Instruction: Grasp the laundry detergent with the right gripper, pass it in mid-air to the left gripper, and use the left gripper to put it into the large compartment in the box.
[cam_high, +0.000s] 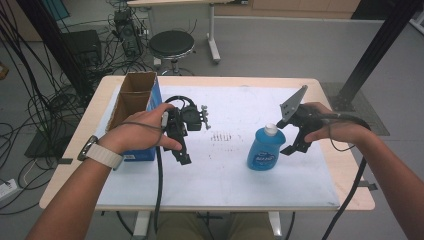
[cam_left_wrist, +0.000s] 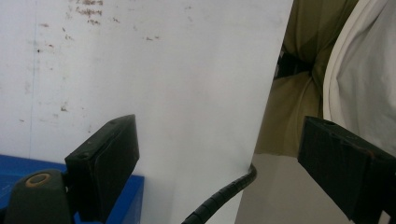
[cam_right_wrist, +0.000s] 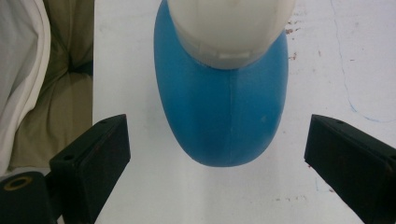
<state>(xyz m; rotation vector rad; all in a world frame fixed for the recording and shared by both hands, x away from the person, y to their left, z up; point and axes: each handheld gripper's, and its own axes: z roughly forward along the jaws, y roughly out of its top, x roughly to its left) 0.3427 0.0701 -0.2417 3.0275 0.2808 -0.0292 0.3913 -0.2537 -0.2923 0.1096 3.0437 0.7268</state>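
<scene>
Looking down in the high view: blue bottle (cam_high: 266, 148) w/ white cap (cam_high: 270, 130) stands upright on the white mat (cam_high: 225, 180) covering the table (cam_high: 356, 197), right of frame centre. Right hand-held gripper (cam_high: 292, 145) sits just right of the bottle, jaws angled down and toward it, spread; whether they touch the bottle cannot be told here. Left hand-held gripper (cam_high: 182, 157) is left of centre, well apart from the bottle, tips pointing toward the bottom of the frame. An open cardboard box (cam_high: 134, 102) w/ a blue side stands at mid-left, just behind the left hand (cam_high: 142, 131). A round stool (cam_high: 171, 45) stands on the floor, top centre.

Left gripper view: left hand-held gripper (cam_left_wrist: 219, 154) jaws spread wide, nothing between them; white mat (cam_left_wrist: 163, 70) behind, its edge running down right of centre. Blue box side (cam_left_wrist: 14, 168) at lower left.

Right gripper view: right hand-held gripper (cam_right_wrist: 217, 154) jaws spread, one at lower left, one at lower right. Blue bottle (cam_right_wrist: 219, 116) is at top centre, seen from above, cap (cam_right_wrist: 231, 28) at the top edge; bottle body lies between the jaw lines but clear of both pads.
</scene>
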